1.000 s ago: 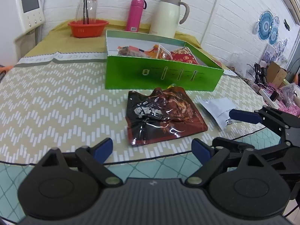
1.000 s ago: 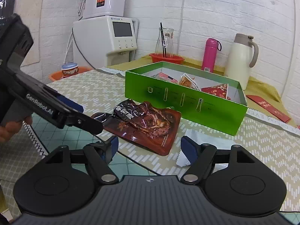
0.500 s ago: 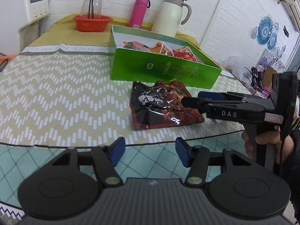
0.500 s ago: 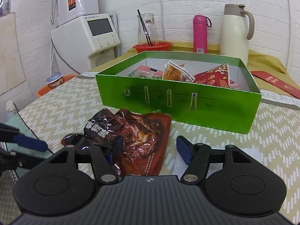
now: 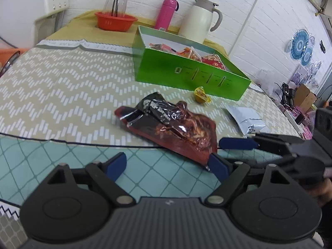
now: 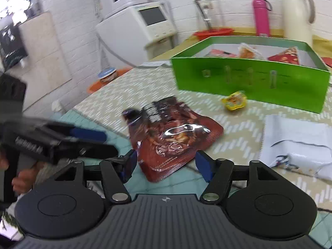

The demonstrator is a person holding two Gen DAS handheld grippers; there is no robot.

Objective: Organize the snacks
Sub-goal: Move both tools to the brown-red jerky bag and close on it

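Dark red snack pouch (image 5: 172, 124) lay before green box (image 5: 191, 76), probably awaiting boxing. Right gripper (image 6: 165, 164) straddled its near corner, unclenched, for pickup; left gripper (image 5: 167, 164) also released, empty.

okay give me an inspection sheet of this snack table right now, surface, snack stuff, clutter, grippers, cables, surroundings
Surface: table under a beige zigzag cloth, teal diamond cover at the near edge.
Job's things: green box open, several packets inside; dark red snack pouch flat in front of it; small yellow snack beside the box wall; white packet to the right.
Clutter: orange basket, pink bottle, cream thermos jug behind the box.
Grippers: left gripper open, empty; right gripper open, empty, near the pouch.
Cables: black cables off the table, right.
Surroundings: white brick wall, white appliance.
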